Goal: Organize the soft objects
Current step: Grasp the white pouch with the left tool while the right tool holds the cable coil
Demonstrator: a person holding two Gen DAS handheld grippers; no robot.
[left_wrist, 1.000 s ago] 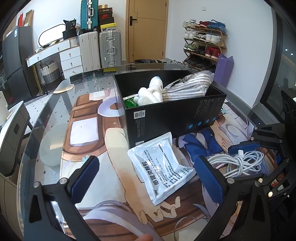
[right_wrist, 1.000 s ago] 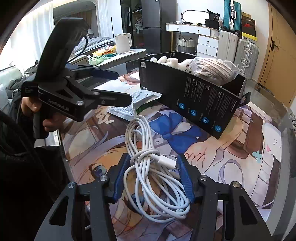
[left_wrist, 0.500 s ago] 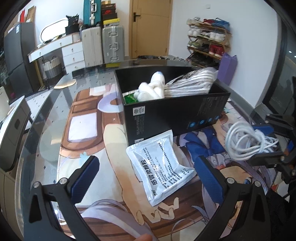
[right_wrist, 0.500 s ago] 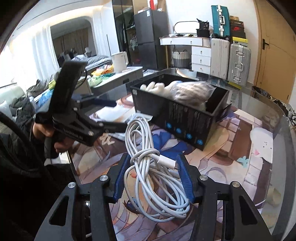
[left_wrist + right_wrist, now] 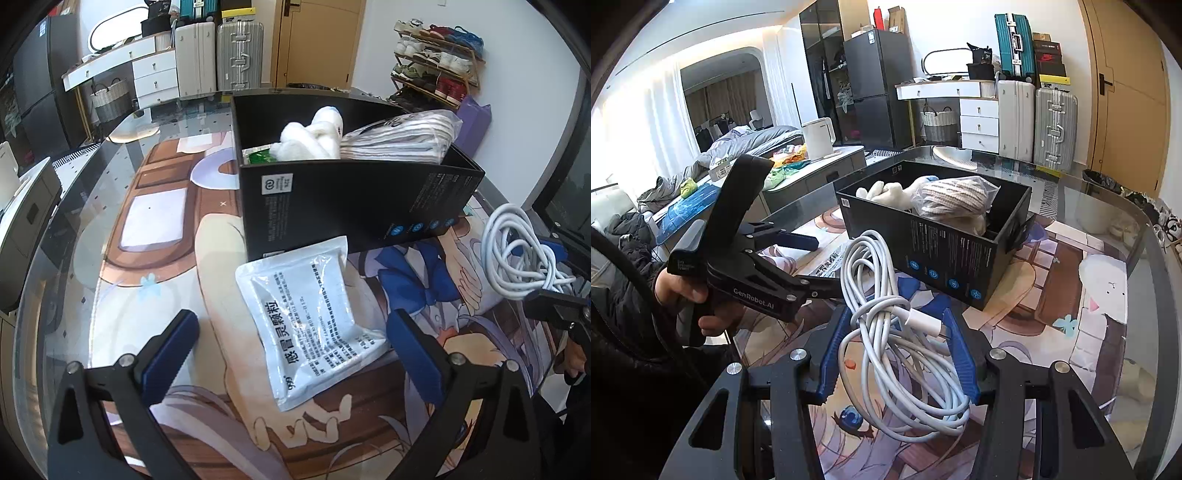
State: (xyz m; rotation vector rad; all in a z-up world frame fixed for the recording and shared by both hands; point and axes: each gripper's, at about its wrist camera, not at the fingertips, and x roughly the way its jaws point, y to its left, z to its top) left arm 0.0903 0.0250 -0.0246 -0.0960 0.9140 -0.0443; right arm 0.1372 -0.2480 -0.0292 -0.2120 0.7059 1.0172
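Observation:
My right gripper is shut on a coiled white cable and holds it in the air above the table, short of the black box. The cable also shows at the right of the left wrist view. The black box holds a white plush toy, a bagged striped cloth and a green packet. A white medicine sachet lies on the mat against the box front. My left gripper is open and empty, with the sachet between and ahead of its fingers.
The glass table carries a printed cartoon mat. Suitcases, a white dresser and a shoe rack stand beyond the table. A kettle sits on a side counter.
My right gripper has lifted the coiled cable off the mat and carried it up. The left gripper has stayed open over the sachet.

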